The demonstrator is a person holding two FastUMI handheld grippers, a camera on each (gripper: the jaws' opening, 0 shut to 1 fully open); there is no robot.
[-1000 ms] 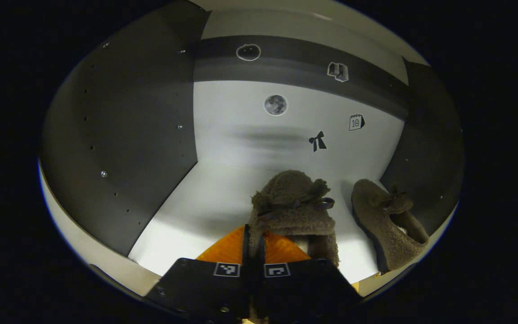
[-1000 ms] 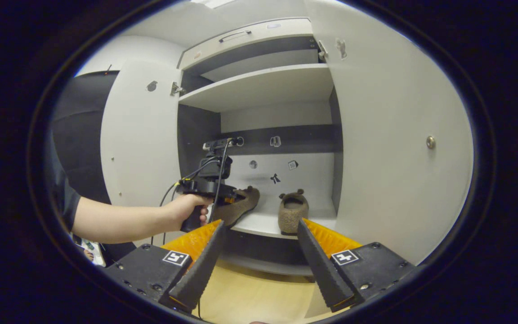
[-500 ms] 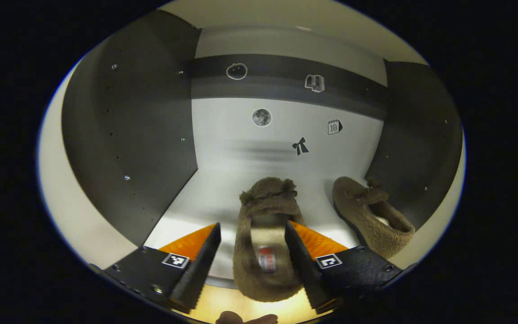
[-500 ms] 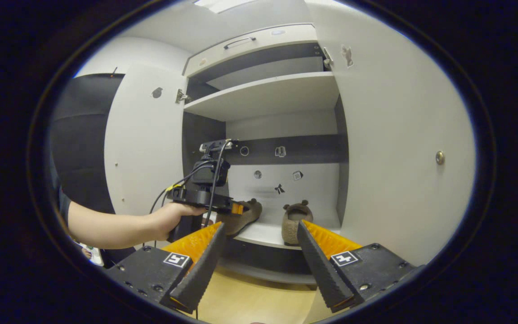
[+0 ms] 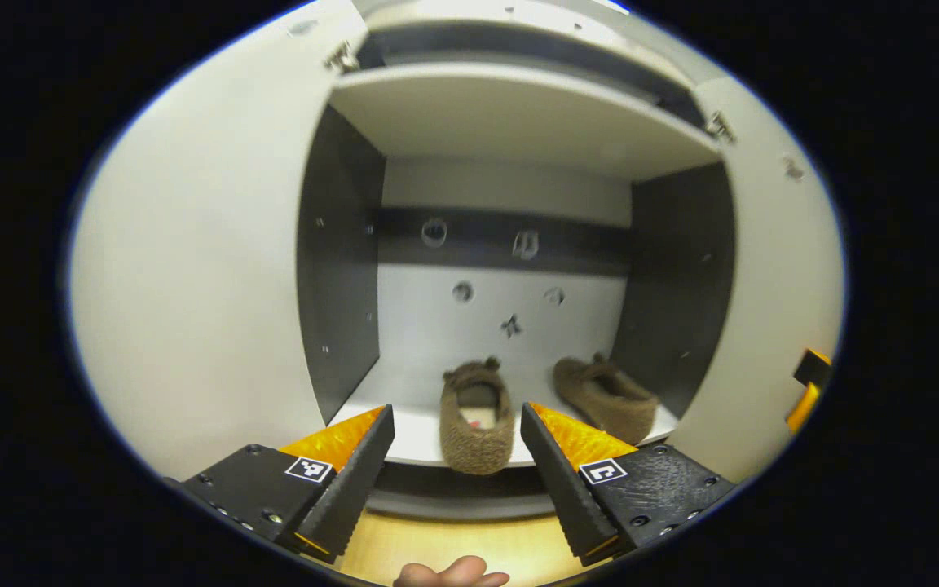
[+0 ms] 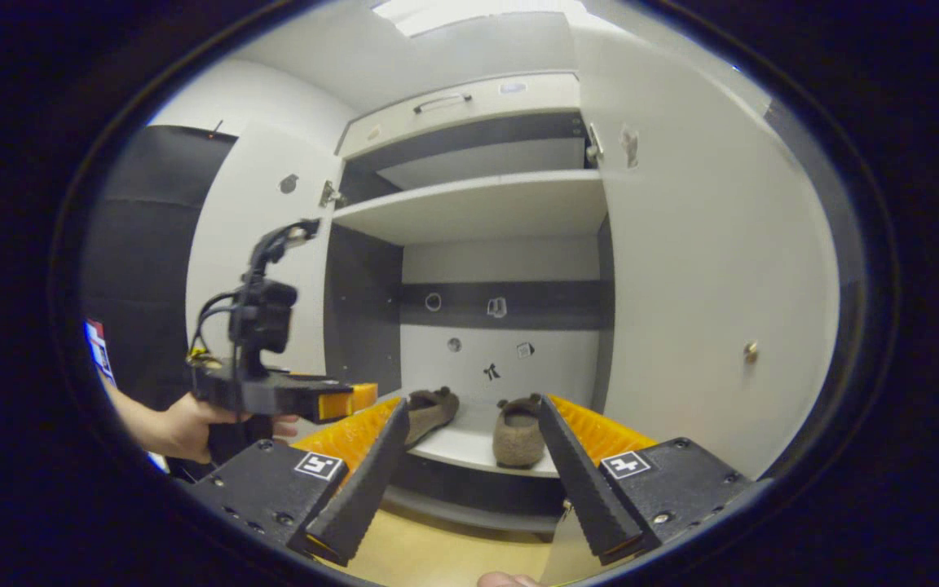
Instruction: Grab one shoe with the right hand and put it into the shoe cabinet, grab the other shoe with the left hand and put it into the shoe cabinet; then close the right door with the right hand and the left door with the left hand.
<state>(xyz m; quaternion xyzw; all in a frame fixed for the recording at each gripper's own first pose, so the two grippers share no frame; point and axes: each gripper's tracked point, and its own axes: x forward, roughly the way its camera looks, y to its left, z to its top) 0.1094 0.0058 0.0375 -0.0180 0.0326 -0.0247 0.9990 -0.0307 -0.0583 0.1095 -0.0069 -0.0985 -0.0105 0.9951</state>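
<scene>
Orange-backed fingers of the left gripper (image 5: 457, 481) stand spread apart with nothing between them, in front of the cabinet. The right gripper (image 6: 469, 485) is likewise released and empty. Beyond them, both fuzzy brown shoes sit side by side on the lower shelf (image 5: 416, 436): the left shoe (image 5: 476, 416) with its heel overhanging the front edge, the right shoe (image 5: 606, 397) angled near the dark side wall. Both white doors, the left door (image 5: 192, 277) and the right door (image 6: 706, 285), stand open.

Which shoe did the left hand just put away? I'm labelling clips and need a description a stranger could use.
Look into the open shoe cabinet, on the white shelf under the stickers. Of the two fuzzy brown shoes, it is the left shoe, heel hanging over the front edge; the right shoe lies angled by the dark side wall.
</scene>
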